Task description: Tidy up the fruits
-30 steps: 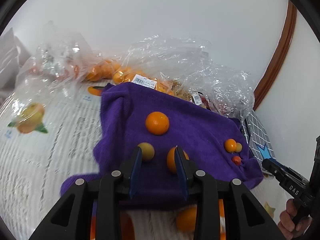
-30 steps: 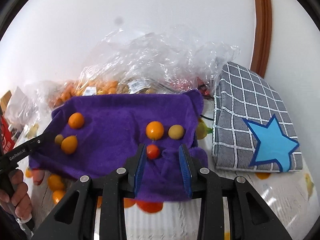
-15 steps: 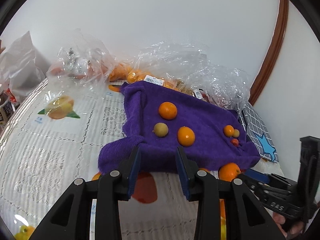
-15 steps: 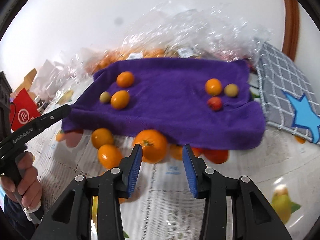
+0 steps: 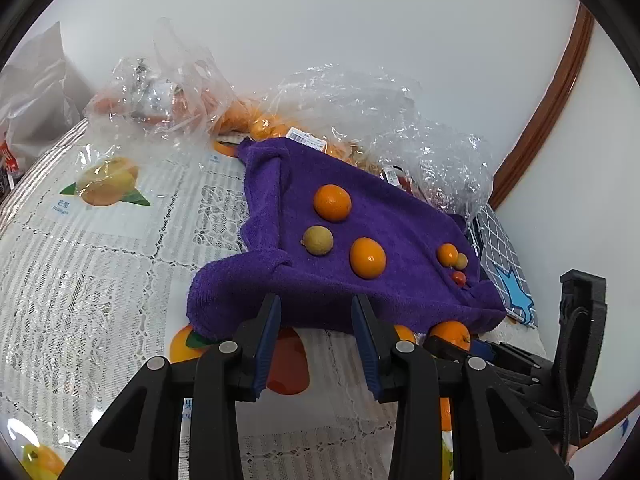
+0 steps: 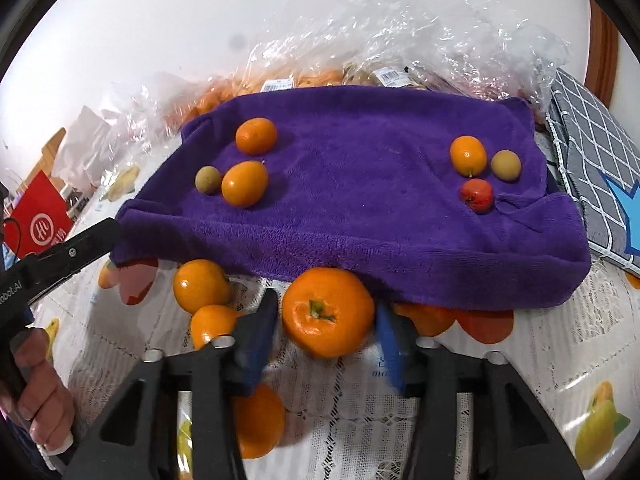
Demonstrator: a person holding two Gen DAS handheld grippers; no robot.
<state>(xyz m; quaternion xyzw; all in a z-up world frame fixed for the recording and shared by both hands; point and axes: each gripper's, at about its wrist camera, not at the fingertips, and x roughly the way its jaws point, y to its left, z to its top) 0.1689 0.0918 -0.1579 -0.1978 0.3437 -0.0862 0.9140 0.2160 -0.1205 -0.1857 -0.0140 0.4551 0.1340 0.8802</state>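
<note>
A purple towel [image 6: 360,200] lies on the table with two groups of small fruit on it: orange ones [image 6: 256,135] and a greenish one [image 6: 208,179] at left; an orange [image 6: 468,155], a greenish one [image 6: 506,165] and a red one [image 6: 476,196] at right. My right gripper [image 6: 326,320] is open, its jaws on either side of a large tangerine [image 6: 328,312] at the towel's near edge. My left gripper [image 5: 316,320] is open and empty, just in front of the towel [image 5: 360,240].
More tangerines [image 6: 200,286] lie on the lace tablecloth [image 5: 100,260] by the towel's edge. Clear plastic bags of fruit [image 6: 400,40] pile behind the towel. A grey checked cloth with a blue star [image 6: 592,168] lies at right. A red bag [image 6: 38,220] stands at left.
Both grippers pulled back from over the towel to its near edge. My right gripper then moved in so the large tangerine sits between its open jaws.
</note>
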